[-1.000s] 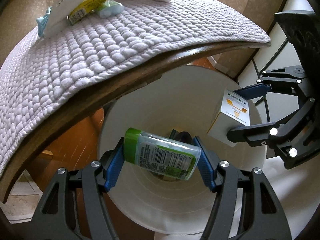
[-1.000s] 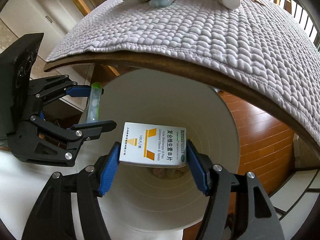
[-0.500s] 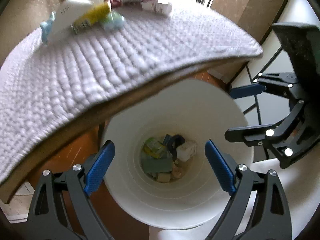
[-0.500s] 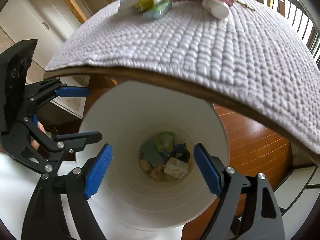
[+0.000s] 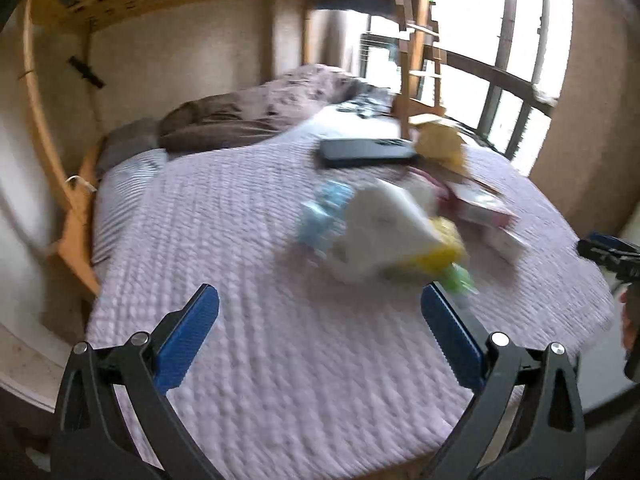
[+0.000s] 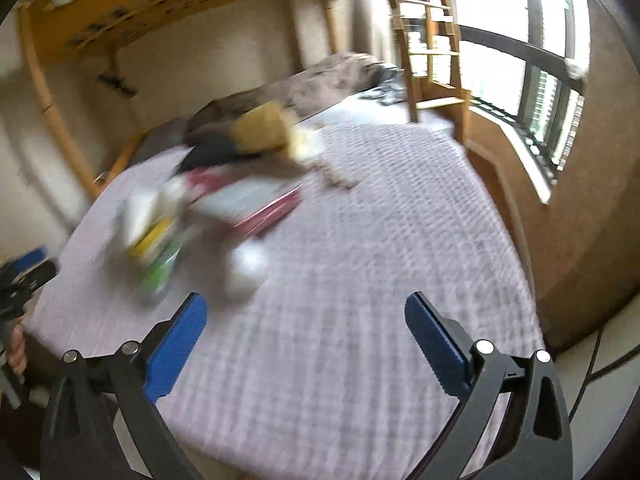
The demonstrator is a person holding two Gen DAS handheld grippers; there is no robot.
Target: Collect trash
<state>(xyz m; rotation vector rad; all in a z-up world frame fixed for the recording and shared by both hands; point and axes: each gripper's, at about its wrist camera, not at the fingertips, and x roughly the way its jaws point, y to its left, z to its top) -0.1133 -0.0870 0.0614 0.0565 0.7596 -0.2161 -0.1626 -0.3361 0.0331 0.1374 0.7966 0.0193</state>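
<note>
Both views are motion-blurred. A heap of trash lies on the lilac quilt [image 5: 248, 320]: a white pouch [image 5: 380, 232], a yellow pack [image 5: 436, 256], a green pack [image 5: 458, 280], a light blue item [image 5: 320, 216] and a pink box [image 5: 480, 208]. My left gripper [image 5: 320, 332] is open and empty, above the quilt short of the heap. In the right wrist view my right gripper [image 6: 306, 340] is open and empty; the white bottle [image 6: 244, 268], the yellow and green packs [image 6: 158, 248] and the pink box [image 6: 260, 204] lie beyond it to the left.
A black phone [image 5: 368, 152] and a yellow bag [image 5: 440, 144] lie further back on the bed. Brown bedding [image 5: 240, 120] is piled at the far end. A wooden ladder [image 6: 432, 40] and a window [image 6: 540, 80] stand to the right.
Both grippers opened and dropped the green pack and the white box into the white bin. Both then swung up from the bin to face the bed top.
</note>
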